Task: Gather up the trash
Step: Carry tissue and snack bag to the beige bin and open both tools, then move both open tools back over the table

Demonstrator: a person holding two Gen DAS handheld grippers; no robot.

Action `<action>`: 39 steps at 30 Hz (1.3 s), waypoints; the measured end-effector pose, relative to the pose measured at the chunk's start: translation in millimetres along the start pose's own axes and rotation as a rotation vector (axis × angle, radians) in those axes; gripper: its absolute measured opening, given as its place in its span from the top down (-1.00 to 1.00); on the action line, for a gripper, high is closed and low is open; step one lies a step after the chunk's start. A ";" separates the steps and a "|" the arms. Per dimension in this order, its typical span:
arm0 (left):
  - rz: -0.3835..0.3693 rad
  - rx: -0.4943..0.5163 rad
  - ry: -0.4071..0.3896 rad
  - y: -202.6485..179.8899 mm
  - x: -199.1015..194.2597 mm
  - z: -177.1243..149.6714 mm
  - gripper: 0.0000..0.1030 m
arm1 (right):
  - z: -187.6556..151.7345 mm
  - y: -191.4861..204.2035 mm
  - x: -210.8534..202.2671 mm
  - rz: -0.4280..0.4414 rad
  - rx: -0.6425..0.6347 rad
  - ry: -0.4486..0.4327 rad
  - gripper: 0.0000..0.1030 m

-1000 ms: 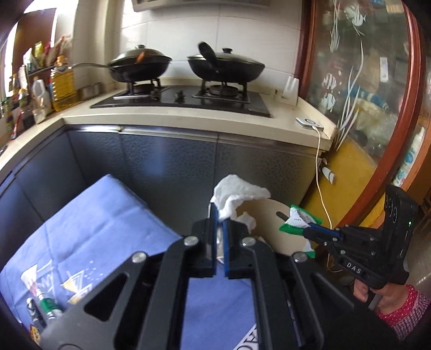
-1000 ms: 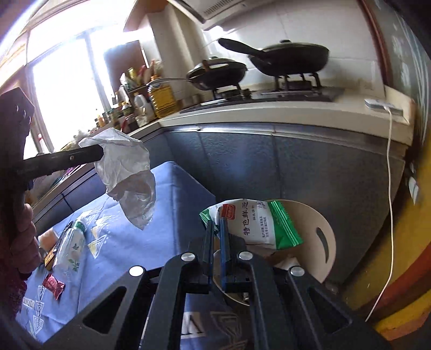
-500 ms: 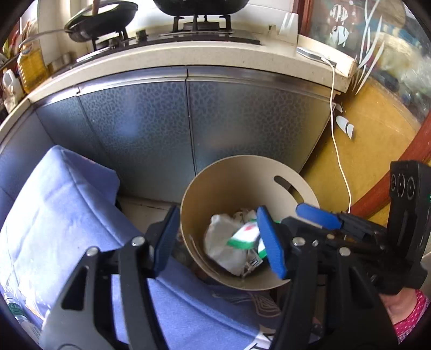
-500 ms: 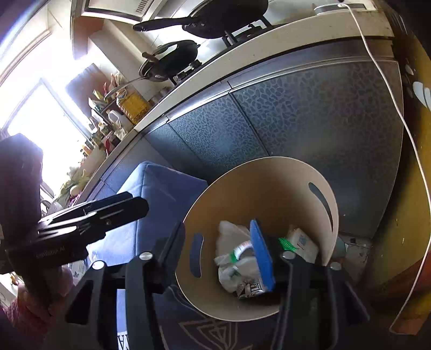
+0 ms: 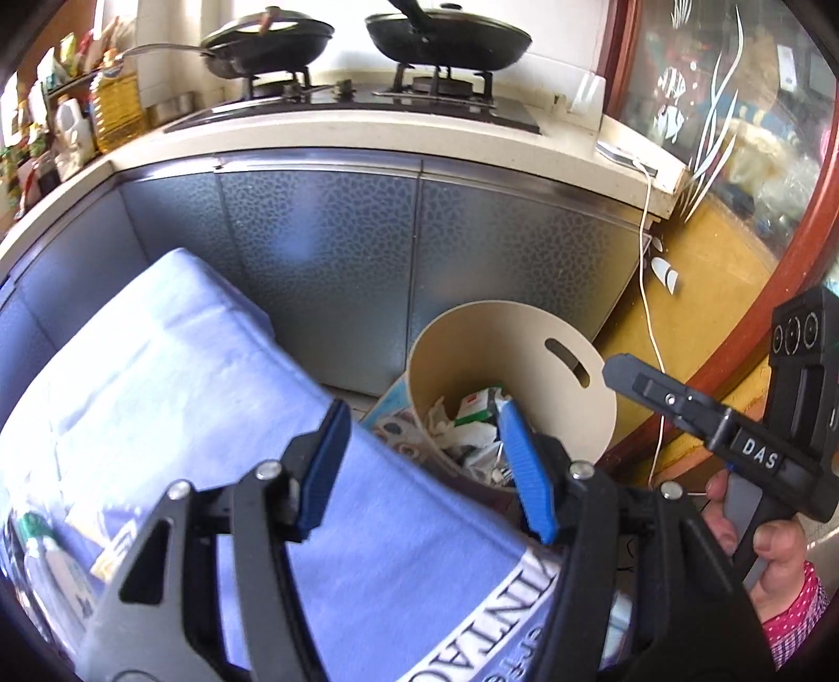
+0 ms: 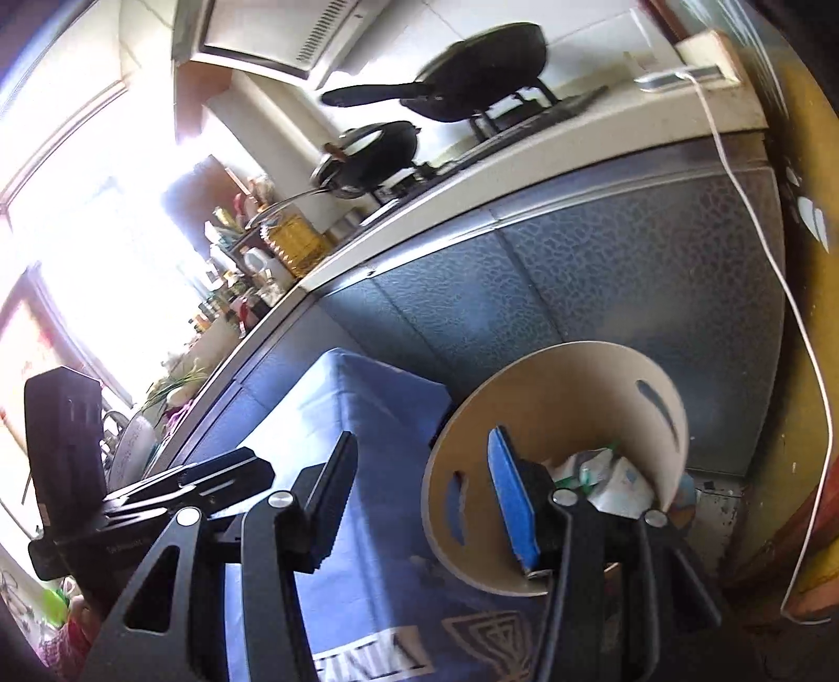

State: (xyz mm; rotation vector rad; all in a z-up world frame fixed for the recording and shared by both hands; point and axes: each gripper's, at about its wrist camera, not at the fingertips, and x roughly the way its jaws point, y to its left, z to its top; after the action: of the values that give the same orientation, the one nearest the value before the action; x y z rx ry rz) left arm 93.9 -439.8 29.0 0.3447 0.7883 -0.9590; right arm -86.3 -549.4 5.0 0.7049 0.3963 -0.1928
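Note:
A beige round trash bin point(image 5: 566, 398) stands on the floor beside the blue-clothed table point(image 5: 173, 377). Inside it lie crumpled white paper point(image 5: 472, 435) and a green and white packet point(image 5: 474, 406). My left gripper point(image 5: 419, 461) is open and empty, over the table's corner next to the bin. My right gripper point(image 6: 419, 498) is open and empty, its right finger in front of the bin point(image 6: 566, 388); the trash point(image 6: 603, 472) shows inside. The right gripper also shows in the left wrist view point(image 5: 681, 404), and the left gripper in the right wrist view point(image 6: 210, 482).
Grey cabinet fronts point(image 5: 341, 246) rise behind the bin, under a counter with a stove and two black pans point(image 5: 445, 36). A white cable point(image 5: 647, 294) hangs from the counter at the right. Small items point(image 5: 36, 530) lie on the cloth at the far left.
A second ago both grippers were shut, the left on white paper and the right on the green packet. Both opened over the bin, dropped them in, and have since pulled back from it.

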 end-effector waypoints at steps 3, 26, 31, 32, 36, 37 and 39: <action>0.038 -0.015 -0.037 11.0 -21.6 -16.8 -0.11 | -6.6 28.7 -0.9 -0.002 -0.055 -0.005 -0.02; 0.266 -0.221 -0.237 132.0 -154.7 -125.0 -0.11 | -93.7 198.2 20.7 -0.019 -0.278 0.028 -0.02; 0.307 -0.287 -0.233 162.4 -169.9 -147.2 -0.11 | -112.4 224.3 39.3 0.011 -0.314 0.082 -0.02; 0.315 -0.298 -0.232 167.3 -171.7 -150.6 -0.11 | -114.9 228.8 42.6 0.017 -0.322 0.091 -0.02; 0.343 -0.338 -0.231 185.4 -179.5 -164.7 -0.11 | -126.5 245.2 53.5 0.041 -0.352 0.122 -0.02; 0.352 -0.346 -0.231 189.1 -181.3 -168.2 -0.11 | -128.9 248.4 55.9 0.045 -0.359 0.130 -0.02; 0.366 -0.363 -0.233 196.4 -184.9 -175.5 -0.11 | -134.5 254.6 59.7 0.054 -0.369 0.143 -0.02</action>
State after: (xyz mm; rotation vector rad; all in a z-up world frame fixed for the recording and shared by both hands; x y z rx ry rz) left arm 118.4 -119.0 31.2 0.0541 0.6415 -0.4881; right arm 6.4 -272.2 37.4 0.3661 0.5325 -0.0155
